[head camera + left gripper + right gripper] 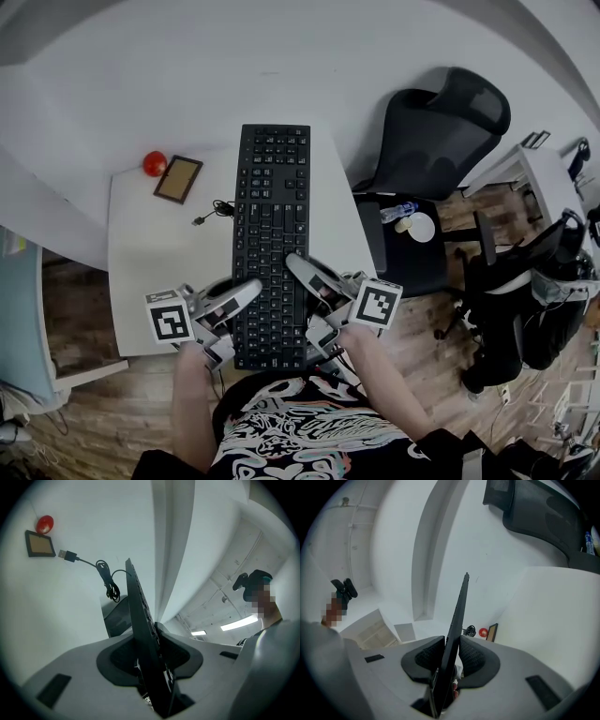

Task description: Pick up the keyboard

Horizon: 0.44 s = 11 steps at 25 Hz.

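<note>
Black plastic is running straight away from the person: the keyboard (272, 234) is lying lengthwise over the white table (150, 253), its near end reaching past the table's near edge, and the person is taking it there from both long sides at once. The left gripper (246, 292) is coming in at the near left edge and the right gripper (300, 270) at the near right edge. Both are pointing level, so that each is biting the thin board across its thickness; gripping such a long, flat thing on both sides is probably meant to stop it tipping or twisting as it is being raised. In the left gripper view the keyboard is showing edge-on as a dark blade between the pads (119, 660), and the jaws are standing only as far apart as the board is thick, both pads pressing on it. In the right gripper view the jaws are likewise clamping the board's edge, with the ribbed pads (473, 660) touching it on either side. A grey shadow beside the board is hinting that it is hanging just clear of the surface, though I cannot tell for sure. Its cable (214, 212) is lying coiled and unplugged beside it, so it is tying the board to nothing.
</note>
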### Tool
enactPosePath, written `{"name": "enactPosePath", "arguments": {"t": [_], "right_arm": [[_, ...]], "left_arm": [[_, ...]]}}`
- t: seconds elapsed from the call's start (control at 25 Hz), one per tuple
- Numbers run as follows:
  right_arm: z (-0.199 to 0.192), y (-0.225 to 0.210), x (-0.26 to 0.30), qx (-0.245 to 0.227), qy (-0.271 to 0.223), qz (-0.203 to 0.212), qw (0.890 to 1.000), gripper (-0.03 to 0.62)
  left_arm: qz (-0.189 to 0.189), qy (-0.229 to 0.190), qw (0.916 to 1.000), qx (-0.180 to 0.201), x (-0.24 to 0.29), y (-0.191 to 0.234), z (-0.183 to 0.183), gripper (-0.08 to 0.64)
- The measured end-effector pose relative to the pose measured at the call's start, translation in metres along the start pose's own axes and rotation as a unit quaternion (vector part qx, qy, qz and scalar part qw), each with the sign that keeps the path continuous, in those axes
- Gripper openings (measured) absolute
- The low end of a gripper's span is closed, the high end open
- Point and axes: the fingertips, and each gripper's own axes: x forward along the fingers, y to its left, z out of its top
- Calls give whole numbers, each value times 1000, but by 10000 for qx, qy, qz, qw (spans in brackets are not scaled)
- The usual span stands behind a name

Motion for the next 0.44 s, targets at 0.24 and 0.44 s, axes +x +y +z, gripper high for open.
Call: {"name": "enactPosePath", "arguments": {"t": [0.24,0.44], "right_arm": [[2,-1,1,44,9,-17,10000,115],[4,-3,3,77,43,11,10000,115]], "left_arm": [[54,67,10000,-3,1,0,2,138],[73,35,10000,-10,3,2,4,138]]}}
